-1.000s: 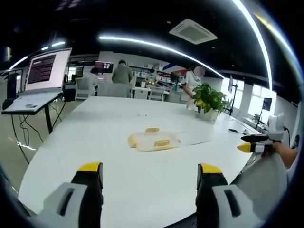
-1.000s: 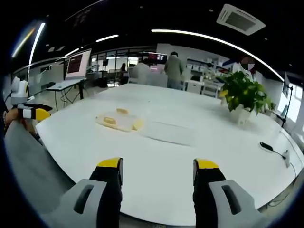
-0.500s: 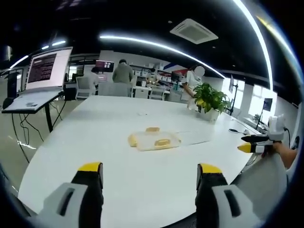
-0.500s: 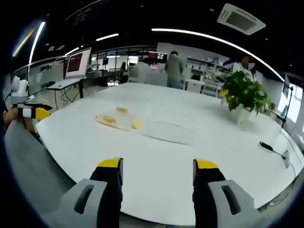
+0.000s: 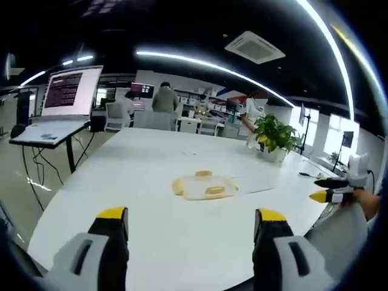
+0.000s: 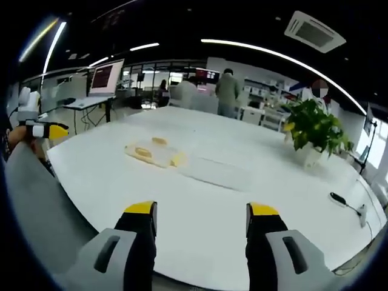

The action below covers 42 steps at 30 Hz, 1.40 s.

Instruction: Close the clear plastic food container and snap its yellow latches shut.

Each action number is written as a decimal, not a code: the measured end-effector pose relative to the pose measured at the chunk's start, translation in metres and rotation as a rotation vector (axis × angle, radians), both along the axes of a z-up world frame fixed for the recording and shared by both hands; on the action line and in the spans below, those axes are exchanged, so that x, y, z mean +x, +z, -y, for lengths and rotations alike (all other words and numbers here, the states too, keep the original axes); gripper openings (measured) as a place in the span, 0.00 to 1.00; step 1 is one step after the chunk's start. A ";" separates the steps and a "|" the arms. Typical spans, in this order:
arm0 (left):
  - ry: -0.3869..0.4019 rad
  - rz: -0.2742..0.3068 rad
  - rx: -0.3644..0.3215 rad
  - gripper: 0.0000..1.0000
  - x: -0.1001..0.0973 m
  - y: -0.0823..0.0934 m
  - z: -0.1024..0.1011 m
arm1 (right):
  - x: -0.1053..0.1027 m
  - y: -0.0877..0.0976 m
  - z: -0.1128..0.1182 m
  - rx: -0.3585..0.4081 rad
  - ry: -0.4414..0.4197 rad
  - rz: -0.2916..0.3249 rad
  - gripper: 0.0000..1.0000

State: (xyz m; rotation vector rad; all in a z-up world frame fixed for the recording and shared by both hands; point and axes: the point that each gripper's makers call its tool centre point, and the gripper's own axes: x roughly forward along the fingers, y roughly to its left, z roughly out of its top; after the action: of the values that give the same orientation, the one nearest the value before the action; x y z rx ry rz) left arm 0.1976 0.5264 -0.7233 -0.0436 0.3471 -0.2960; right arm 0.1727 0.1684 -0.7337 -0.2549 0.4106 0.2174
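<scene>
In the left gripper view, the left gripper (image 5: 190, 225) rises from the lower edge with its two yellow-tipped jaws spread wide and nothing between them, held above the near edge of the white table (image 5: 121, 182). In the right gripper view, the right gripper (image 6: 201, 219) stands the same way: jaws wide apart, empty, above the near part of the table. Neither gripper touches the container. The clear plastic food container (image 5: 205, 187) lies flat on the table, well beyond the left gripper and roughly centred between its jaws; in the right gripper view it sits left of centre, also well clear of the jaws. Three yellow latches (image 5: 213, 190) show on it, one on the near side, one on the far side and one at the end. A flat clear sheet, probably the container's lid (image 6: 217, 171), lies on the table just beside the container on its right; its outline is faint, so whether it touches the container cannot be told. At the right edge of the left gripper view, the right gripper appears held in a person's hand (image 5: 364, 203) above a grey sleeve. Farther along the table stands a potted plant (image 6: 314, 130), and a black cable (image 6: 343, 203) lies near the right edge. Beyond the table, a laptop (image 5: 63, 100) rests open on a stand, and several people stand at distant desks.
</scene>
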 end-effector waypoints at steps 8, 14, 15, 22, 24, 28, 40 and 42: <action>-0.131 0.073 0.302 0.94 0.036 0.009 -0.004 | 0.025 0.020 0.002 -0.060 0.108 0.061 0.57; -0.329 0.163 0.701 0.96 0.076 0.008 0.005 | 0.054 0.033 -0.027 -0.191 0.322 0.133 0.53; -0.364 0.162 0.769 0.96 0.084 0.006 0.004 | 0.059 0.031 -0.031 -0.243 0.358 0.127 0.52; -0.453 0.119 0.851 0.90 0.124 0.001 0.012 | 0.100 0.022 -0.061 -0.459 0.549 0.125 0.57; -0.464 0.132 0.894 0.91 0.135 0.004 0.013 | 0.112 0.020 -0.068 -0.507 0.593 0.119 0.56; -0.532 0.168 0.979 0.91 0.154 0.007 0.024 | 0.131 0.016 -0.081 -0.522 0.668 0.103 0.55; -0.775 -0.005 0.949 0.75 0.212 -0.037 0.058 | 0.201 0.000 -0.113 -0.645 0.872 0.005 0.57; -0.836 -0.086 0.947 0.72 0.213 -0.052 0.058 | 0.211 -0.004 -0.119 -0.647 0.908 -0.008 0.61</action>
State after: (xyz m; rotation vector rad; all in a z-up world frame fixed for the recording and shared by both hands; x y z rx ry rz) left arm 0.4107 0.4687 -0.7751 1.0454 0.5529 -0.9279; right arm 0.3837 0.2877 -0.7381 -1.0778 0.3402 0.9792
